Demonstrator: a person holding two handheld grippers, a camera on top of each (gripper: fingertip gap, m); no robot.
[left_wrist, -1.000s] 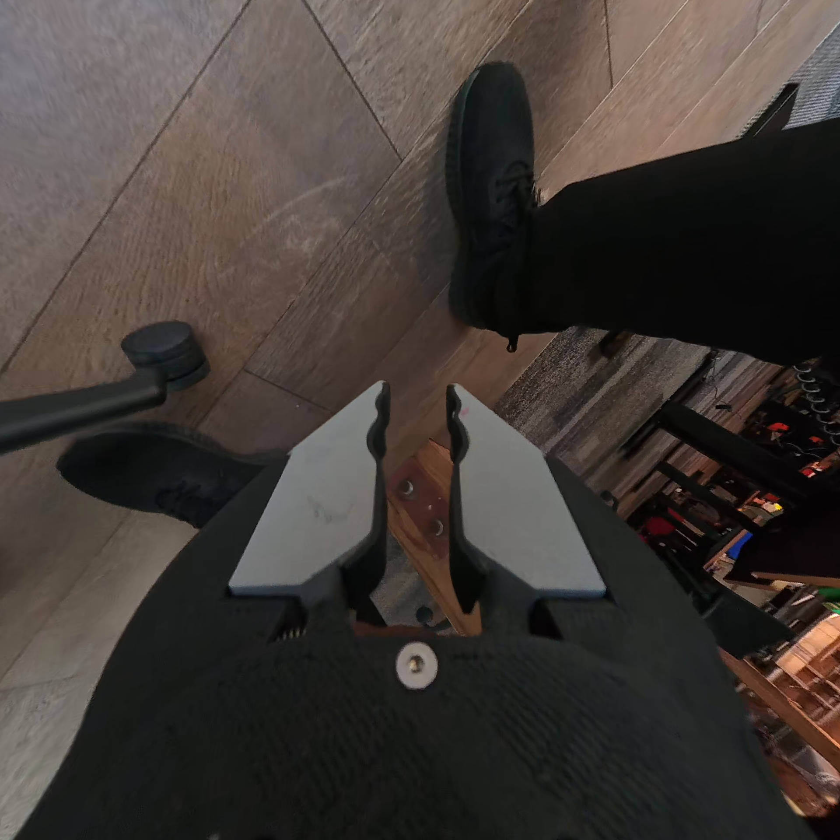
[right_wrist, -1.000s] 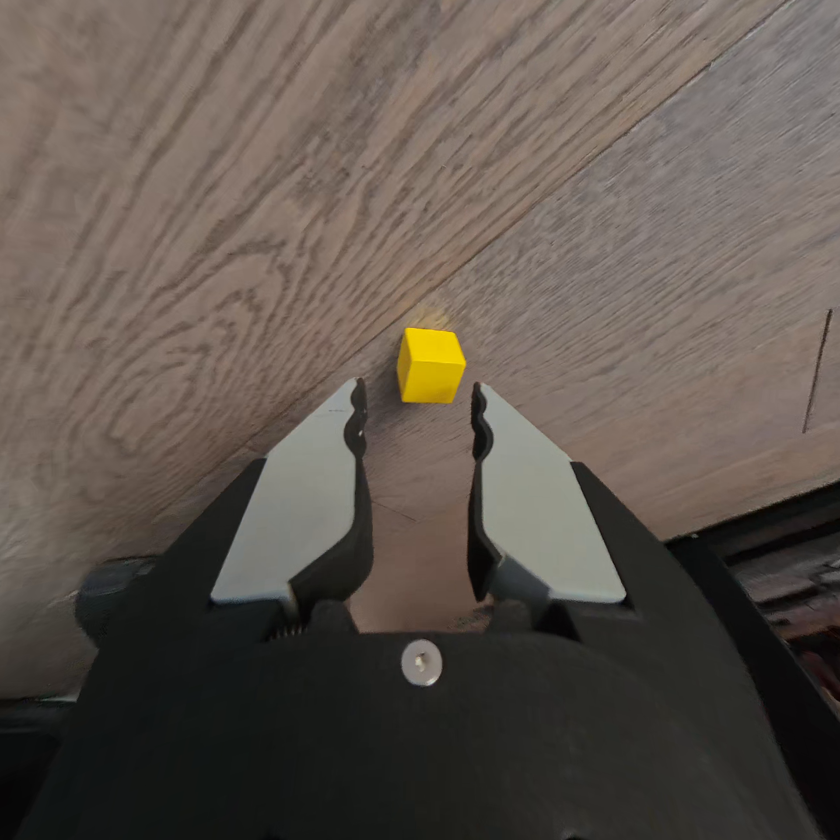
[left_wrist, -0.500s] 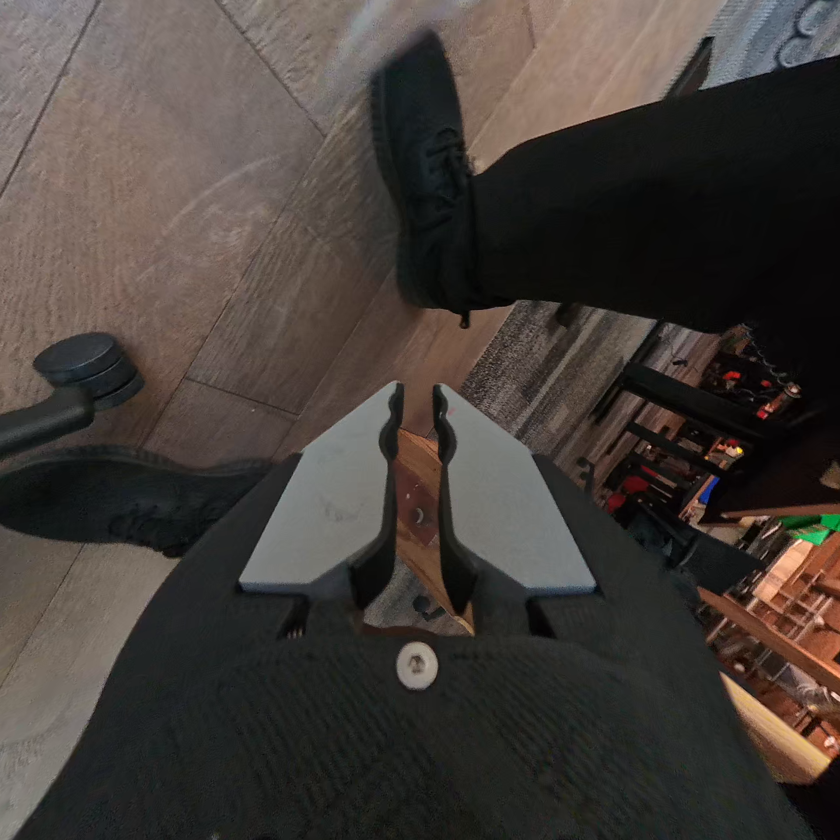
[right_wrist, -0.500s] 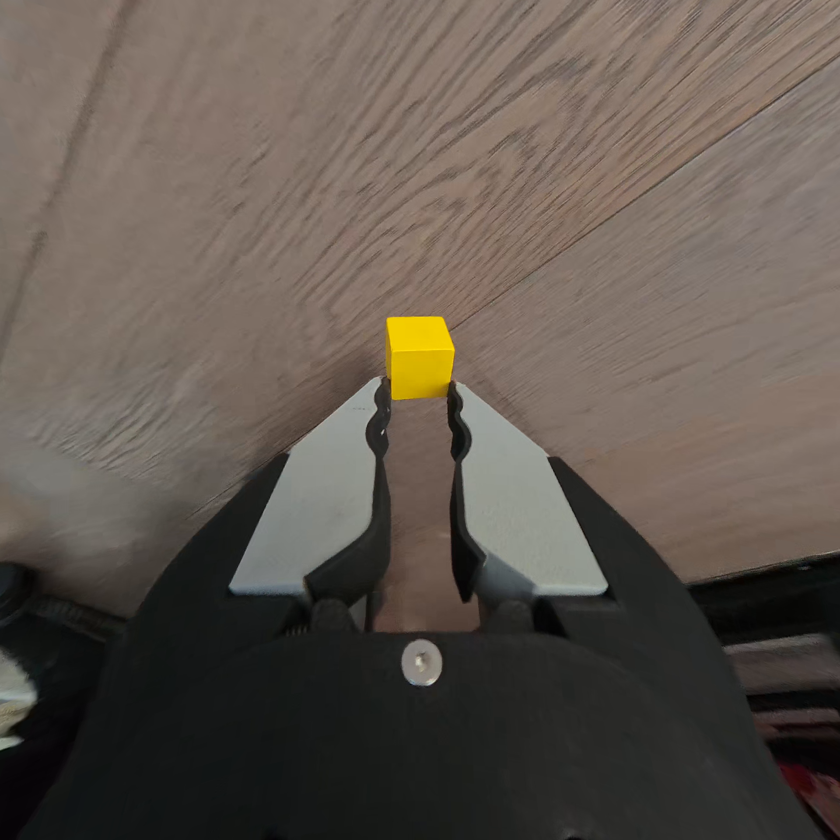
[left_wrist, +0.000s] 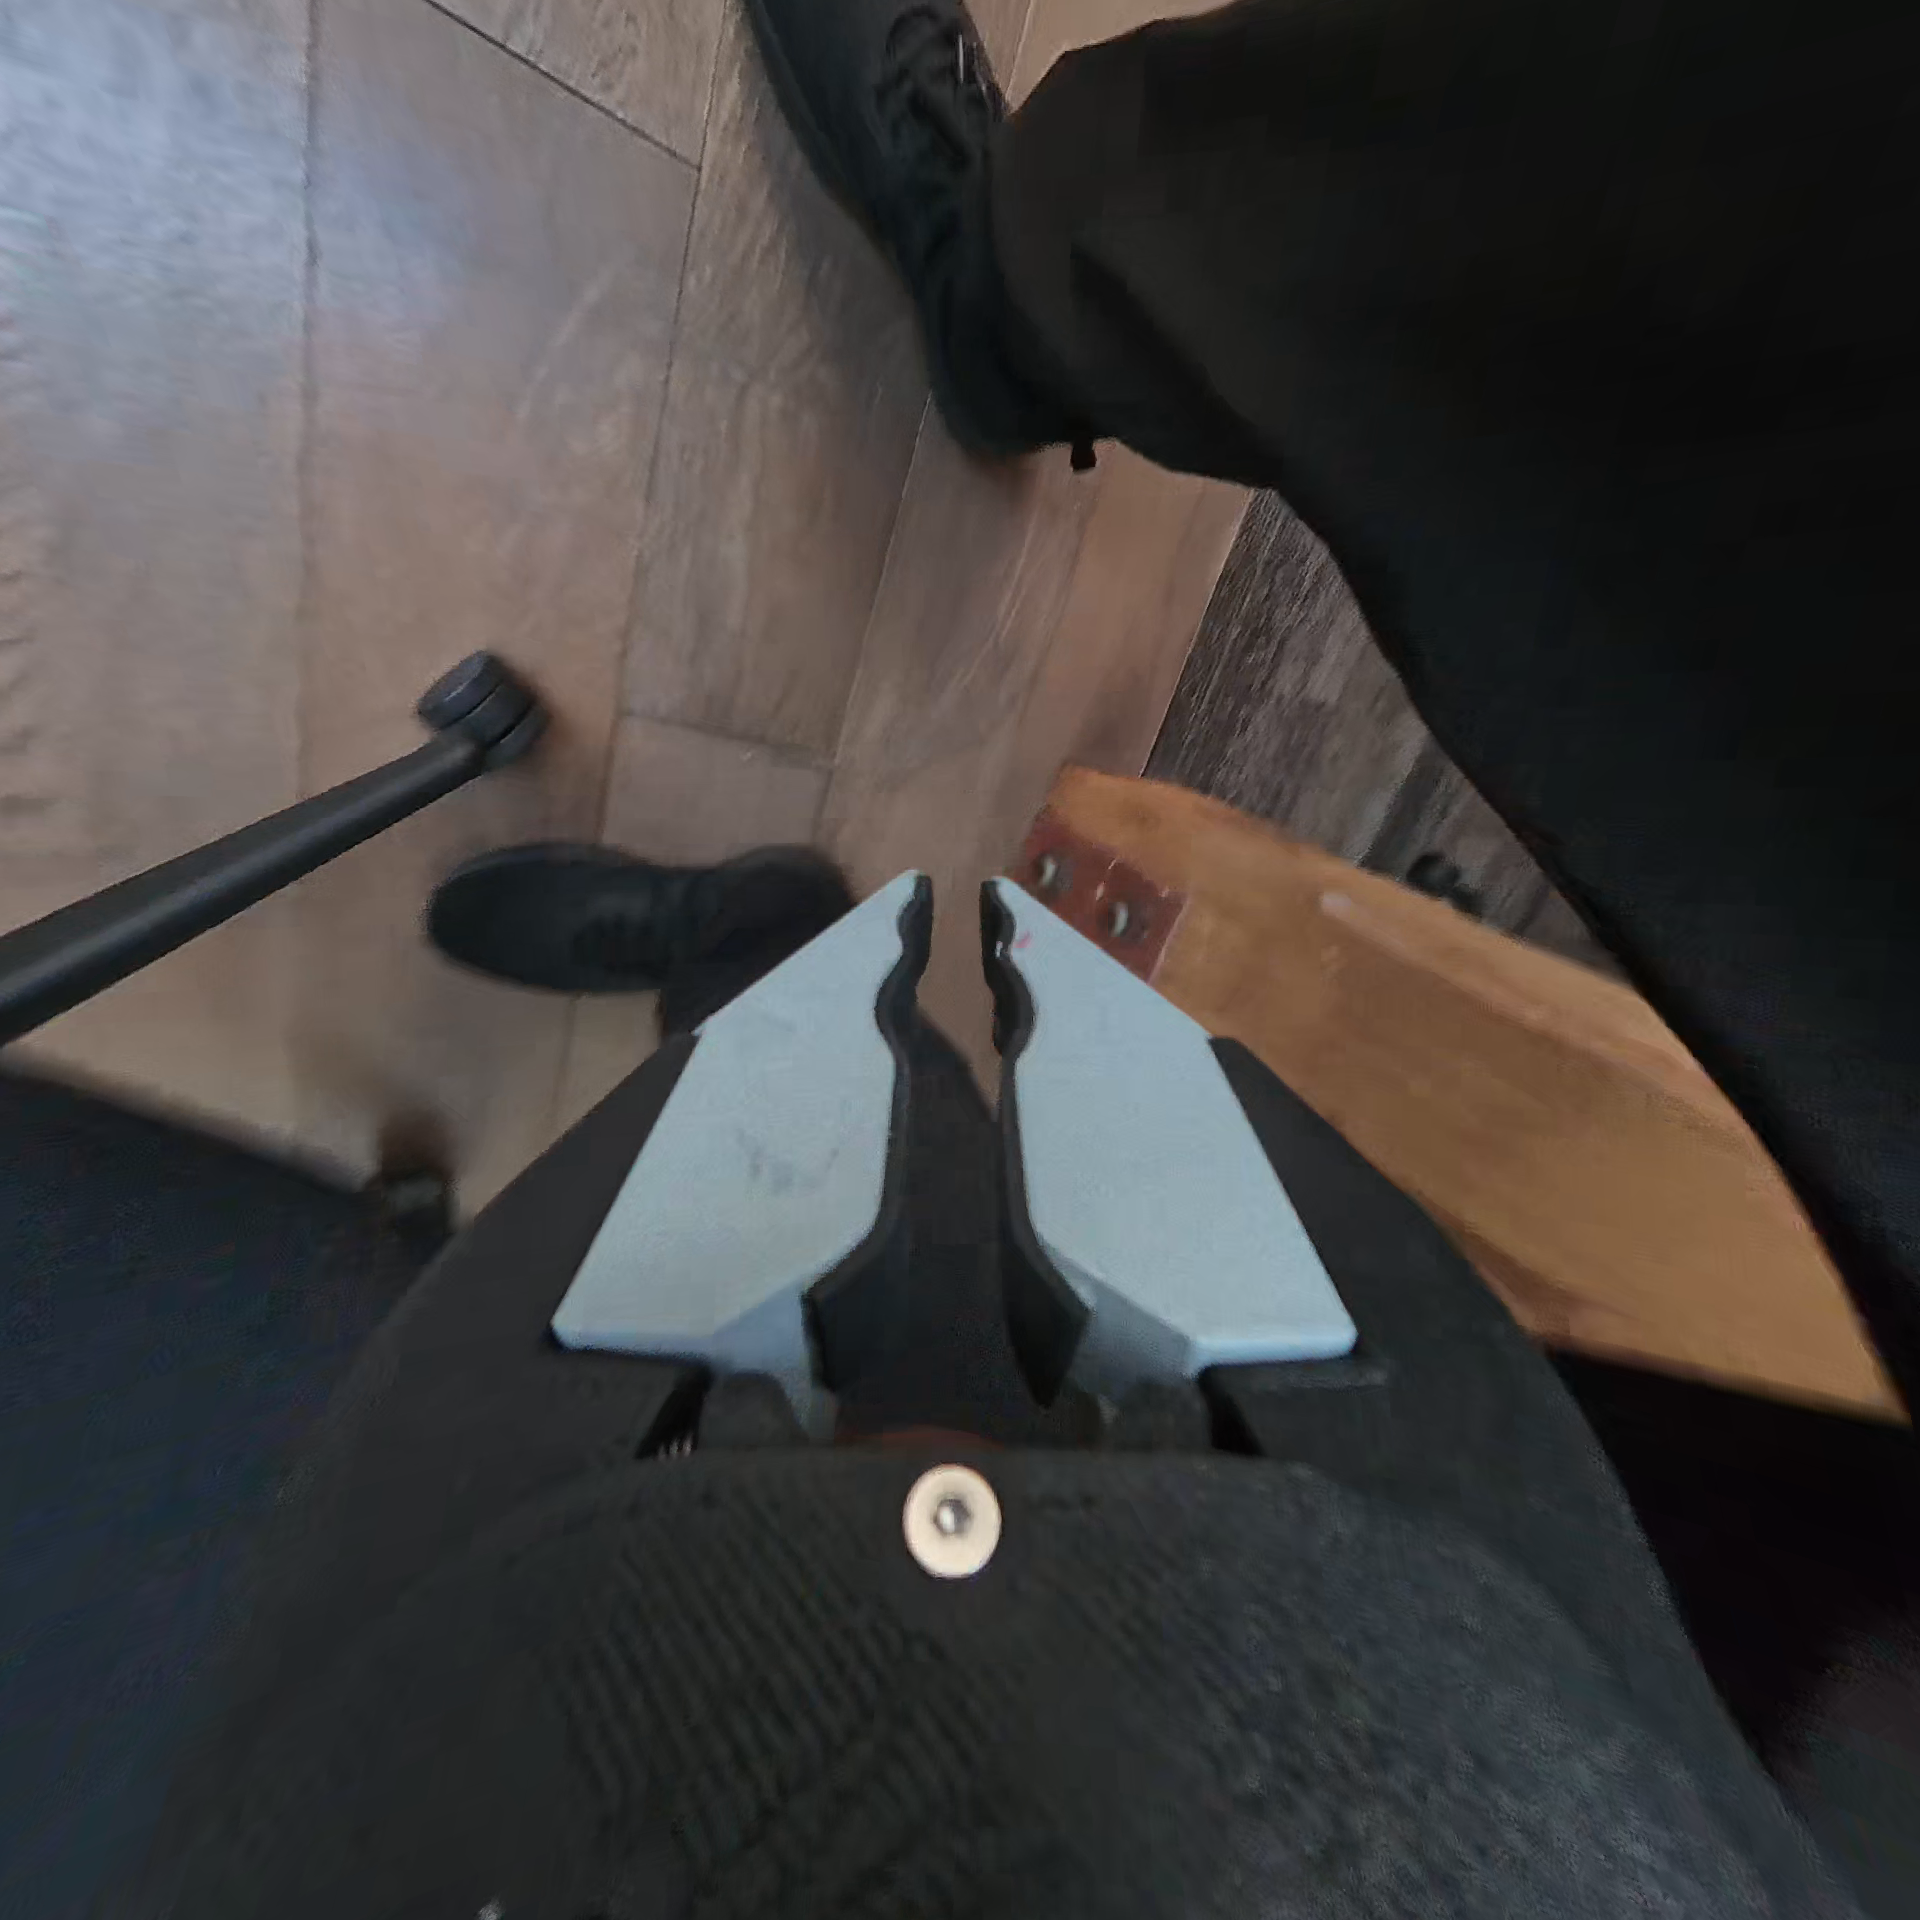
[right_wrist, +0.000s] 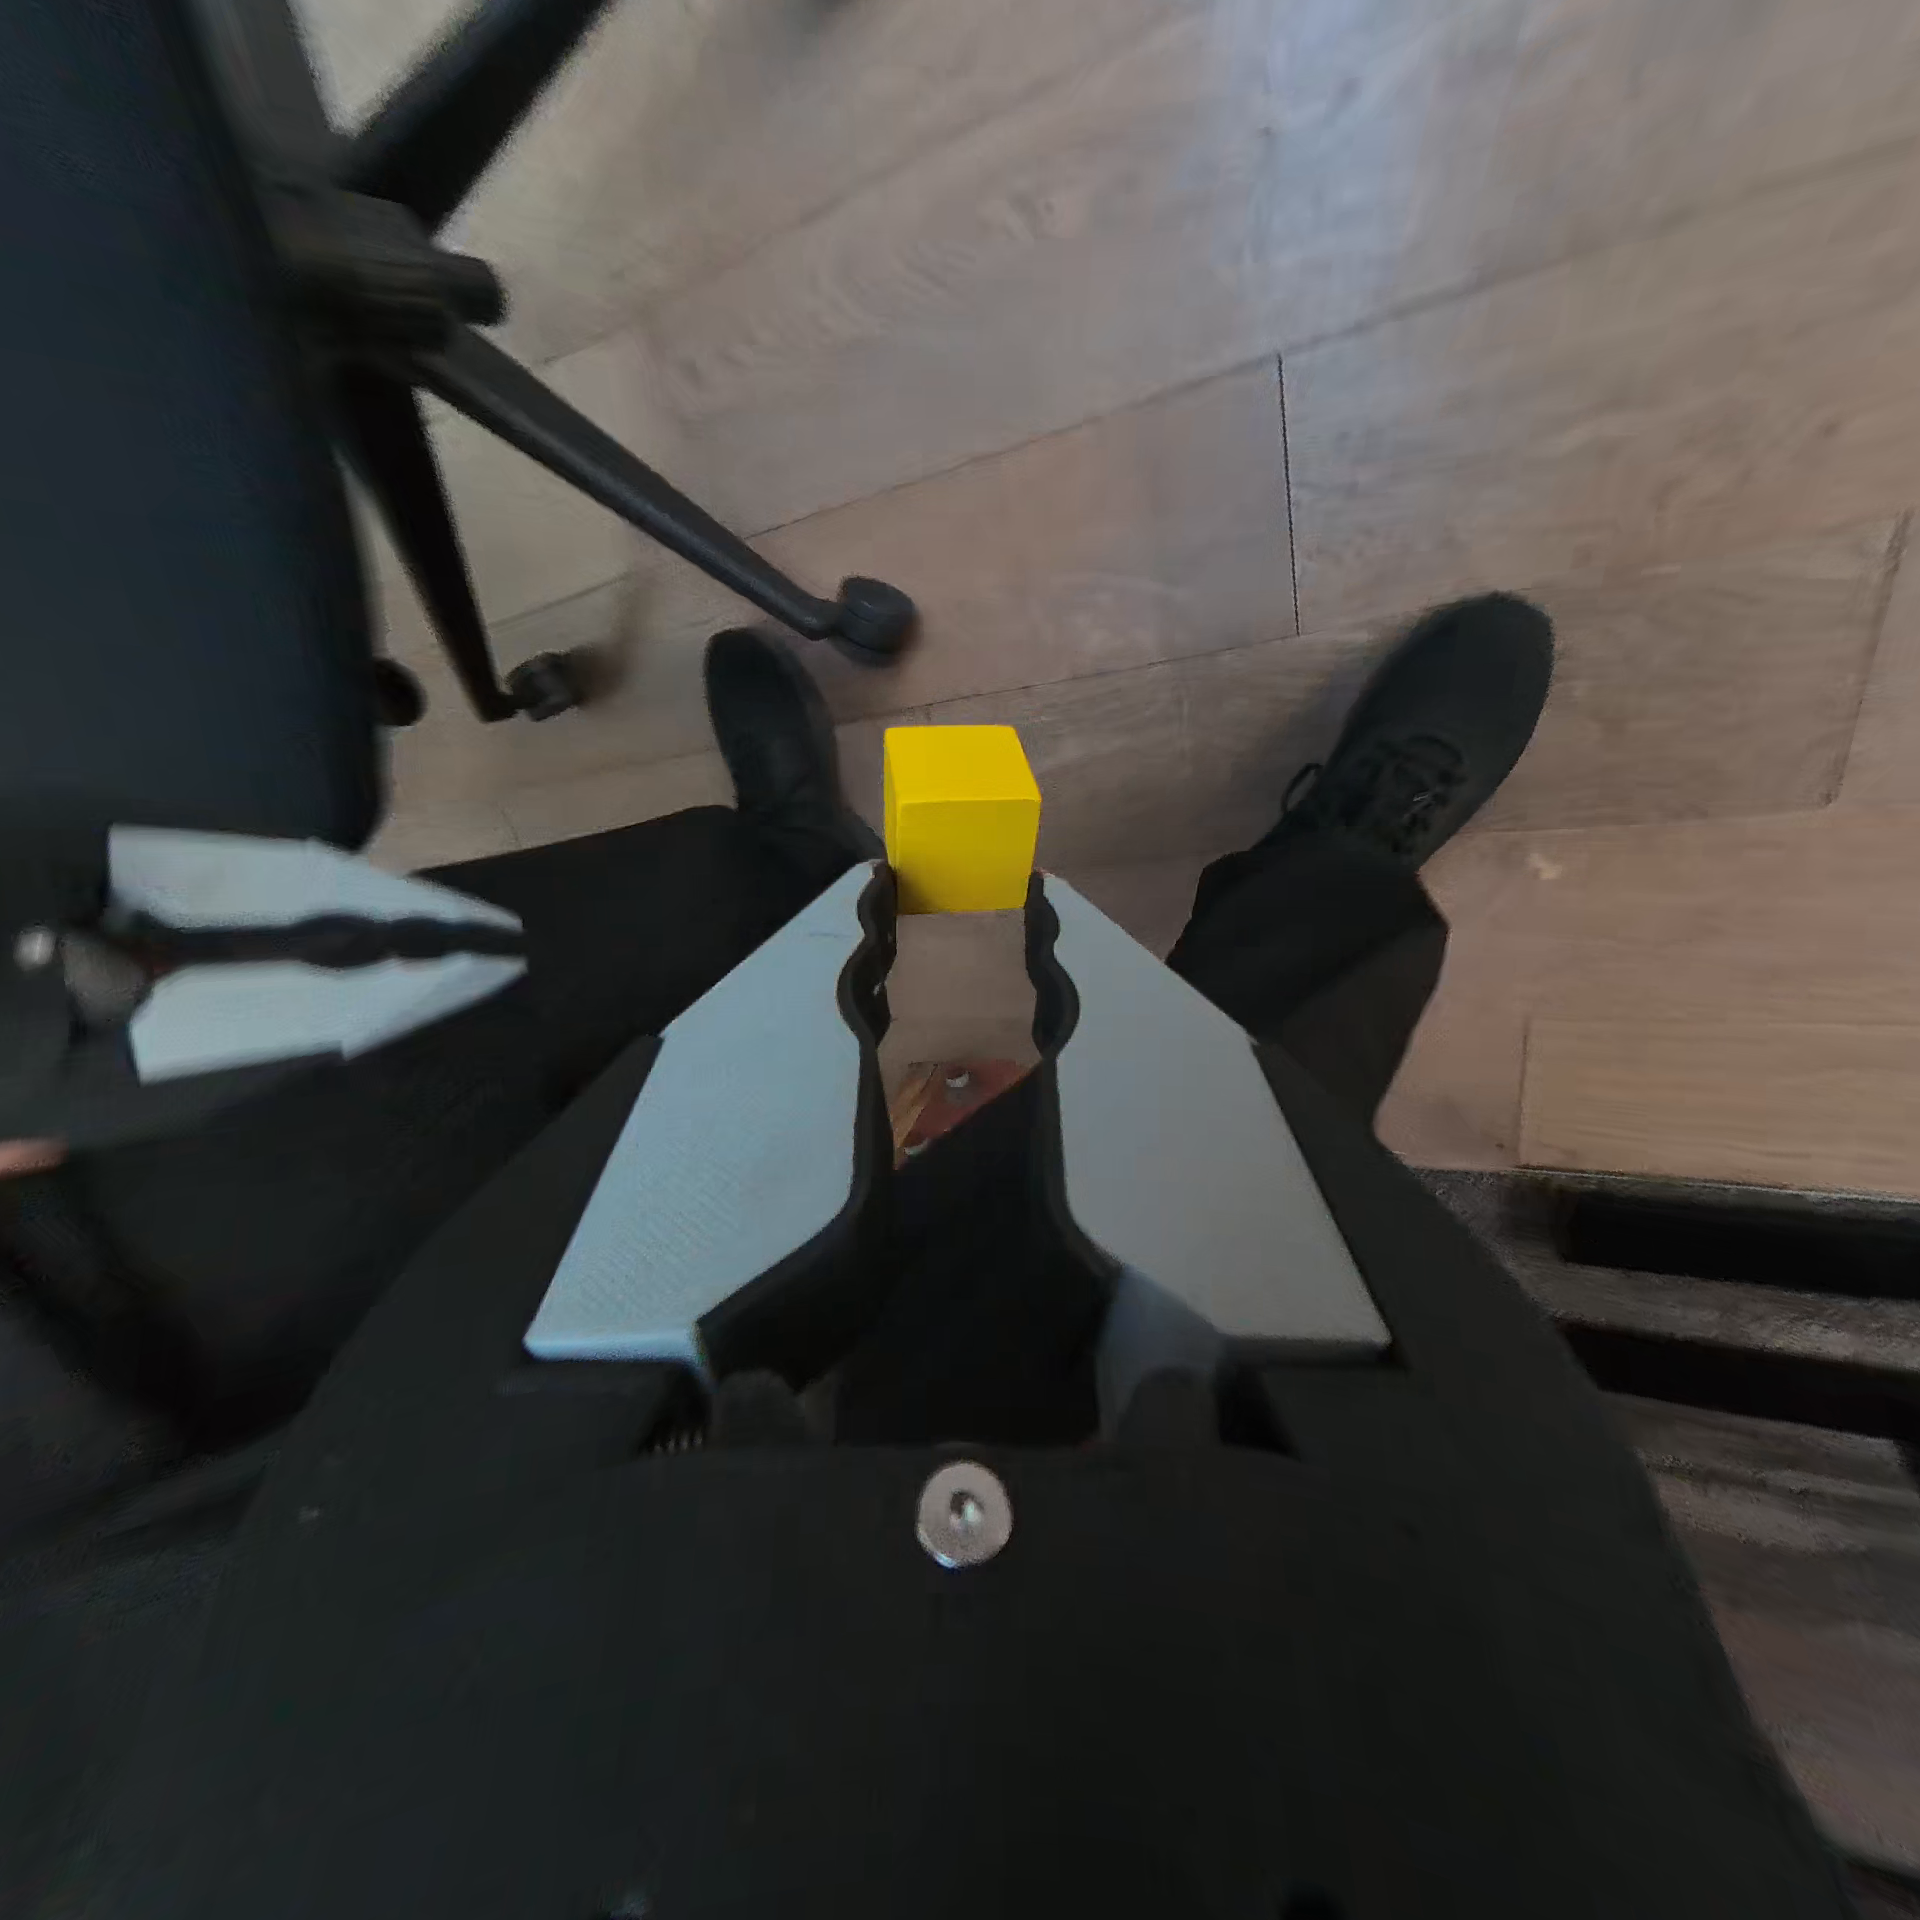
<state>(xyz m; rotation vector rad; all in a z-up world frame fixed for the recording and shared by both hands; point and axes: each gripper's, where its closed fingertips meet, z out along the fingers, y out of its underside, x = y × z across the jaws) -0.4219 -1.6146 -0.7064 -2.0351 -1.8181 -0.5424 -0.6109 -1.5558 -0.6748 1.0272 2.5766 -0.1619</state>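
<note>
My right gripper (right_wrist: 961, 885) is shut on a small yellow cube (right_wrist: 961, 821). Its two pads press the cube's sides at the very tips and hold it in the air, high above the wooden floor (right_wrist: 1455, 312). My left gripper (left_wrist: 956, 899) holds nothing; its fingers stand almost together with a narrow gap between them. It hangs over the floor beside a wooden beam (left_wrist: 1455, 1091). It also shows in the right wrist view (right_wrist: 499, 943), at the left and level with the cube.
A person's black shoes (right_wrist: 1444, 717) (right_wrist: 769, 727) and trouser legs (left_wrist: 1507, 416) stand below. A black office chair (right_wrist: 156, 416) with a wheeled leg (right_wrist: 873, 613) is at the left. A dark rug edge (right_wrist: 1714, 1299) lies at the right. There is about 20 cm between the tips of the two grippers.
My right gripper closed on the yellow cube on the floor and lifted it high, so the feet and the chair now show. My left gripper narrowed on nothing and swung round.
</note>
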